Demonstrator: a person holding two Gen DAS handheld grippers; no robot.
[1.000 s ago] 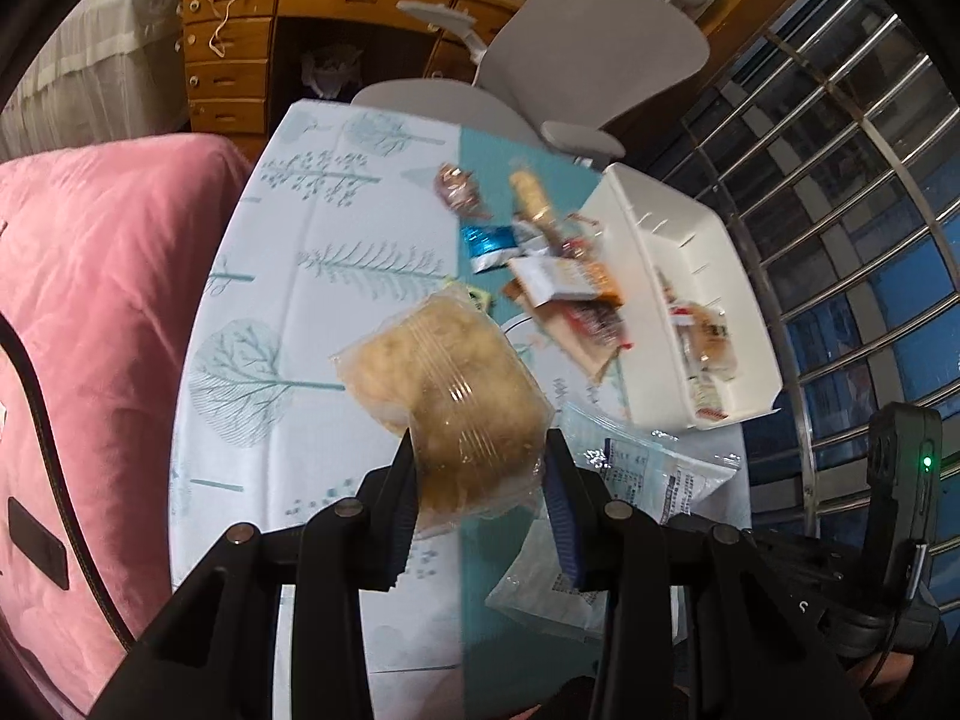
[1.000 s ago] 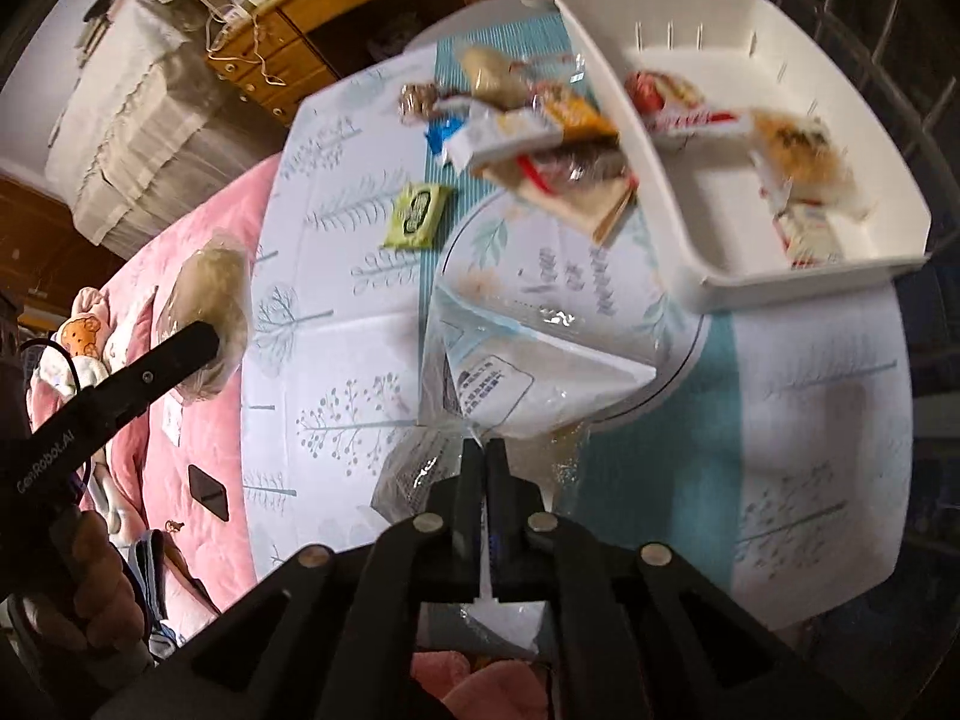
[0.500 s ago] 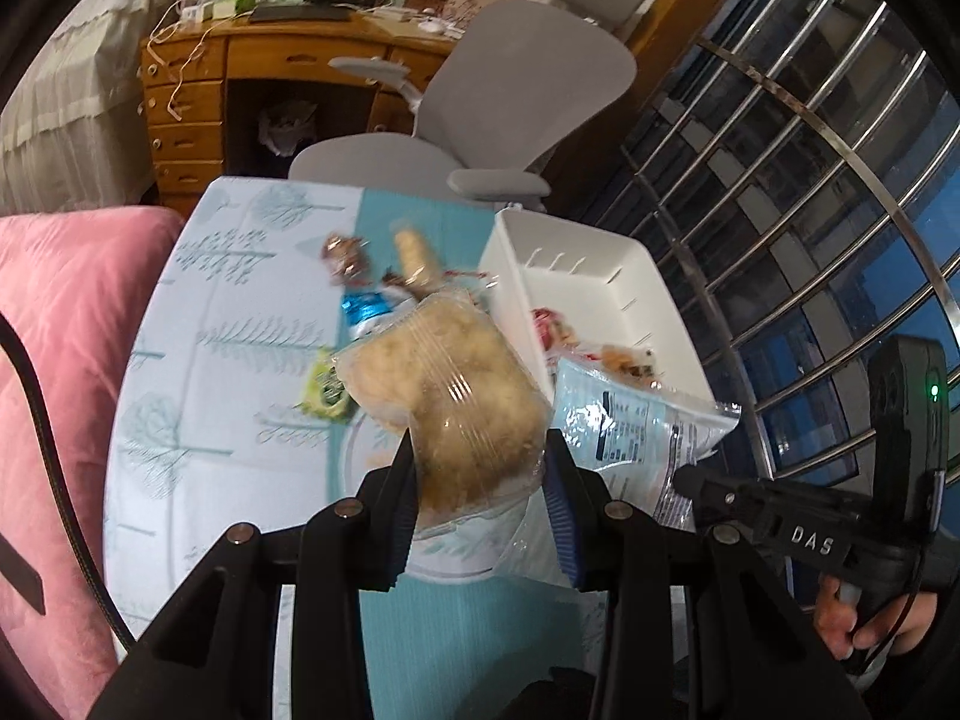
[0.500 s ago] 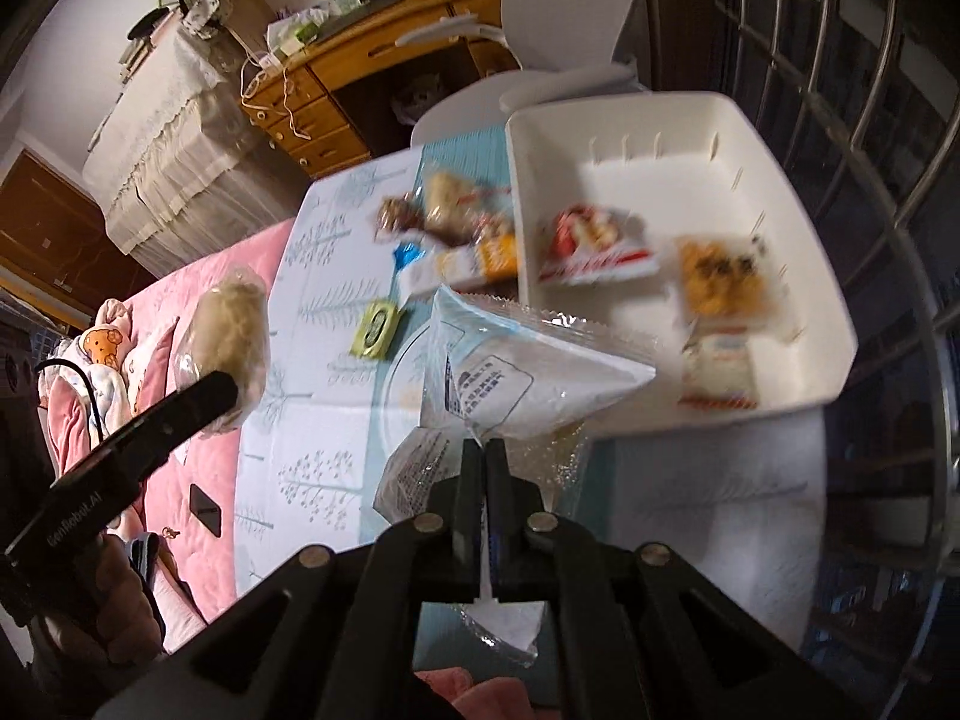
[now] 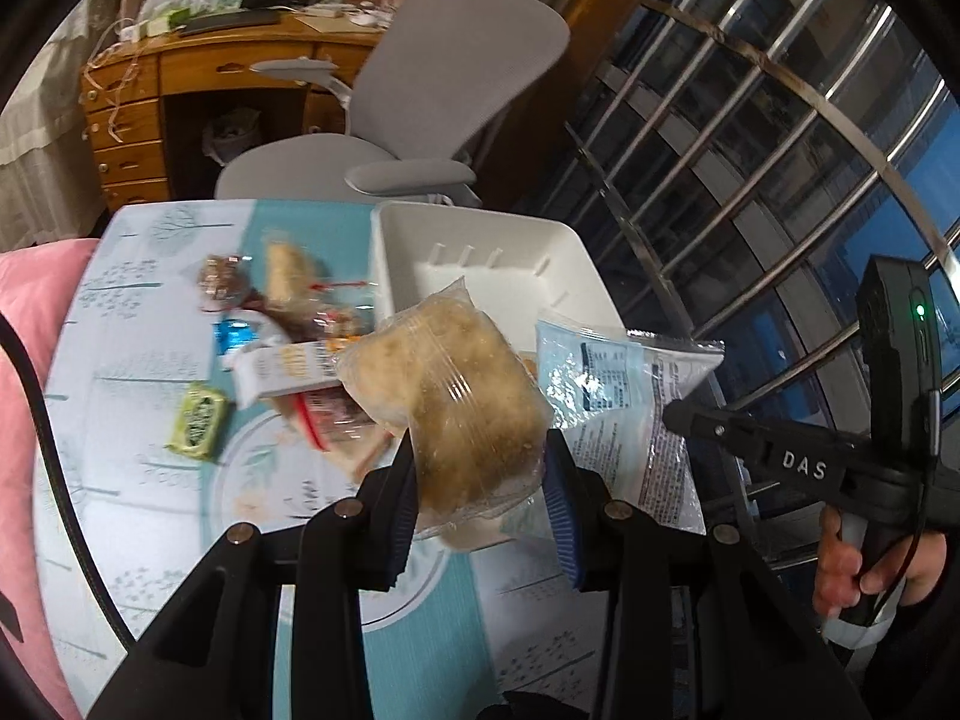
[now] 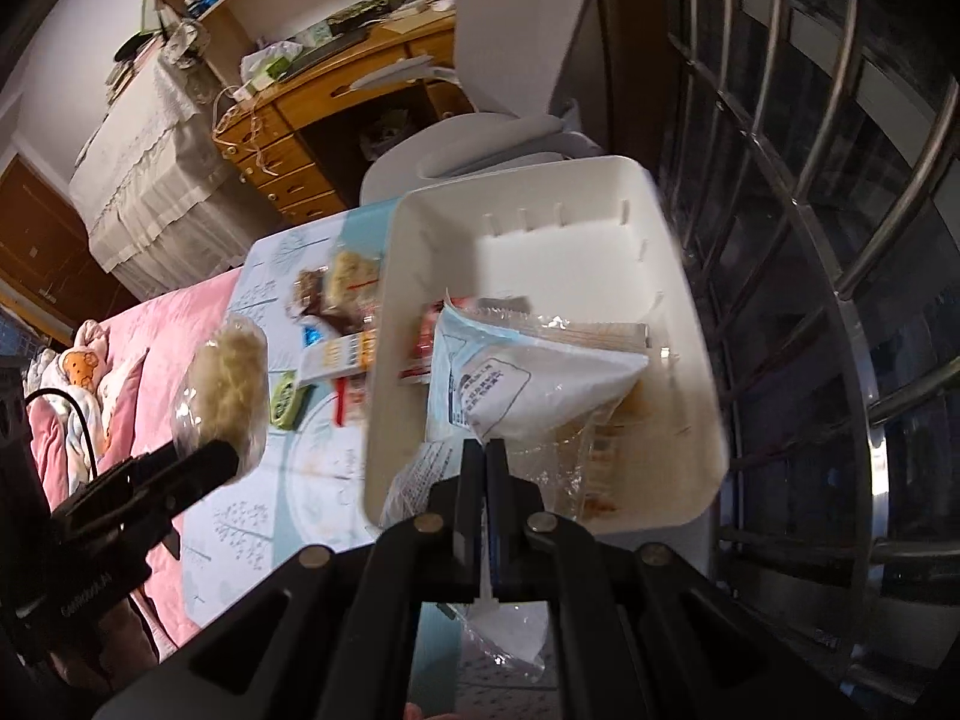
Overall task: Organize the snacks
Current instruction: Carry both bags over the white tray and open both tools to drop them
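My left gripper [image 5: 480, 480] is shut on a clear bag of beige puffed snack [image 5: 456, 396] and holds it in the air over the table, near the white bin [image 5: 420, 240]. It also shows in the right wrist view [image 6: 225, 384]. My right gripper [image 6: 486, 456] is shut on a pale blue and white packet [image 6: 528, 384] and holds it over the white bin [image 6: 690, 324]. The packet also shows in the left wrist view [image 5: 612, 396]. Several loose snacks [image 5: 282, 324] and a green packet [image 5: 198, 420] lie on the tablecloth left of the bin.
A grey office chair [image 5: 432, 96] stands behind the table, with a wooden desk [image 5: 180, 84] beyond. Metal window bars [image 5: 750, 150] run along the right. A pink bed cover [image 6: 156, 348] lies to the left.
Both grippers have moved forward and right with their bags. The right gripper's packet now hangs over the inside of the bin, and the left gripper's bag is closer to the bin.
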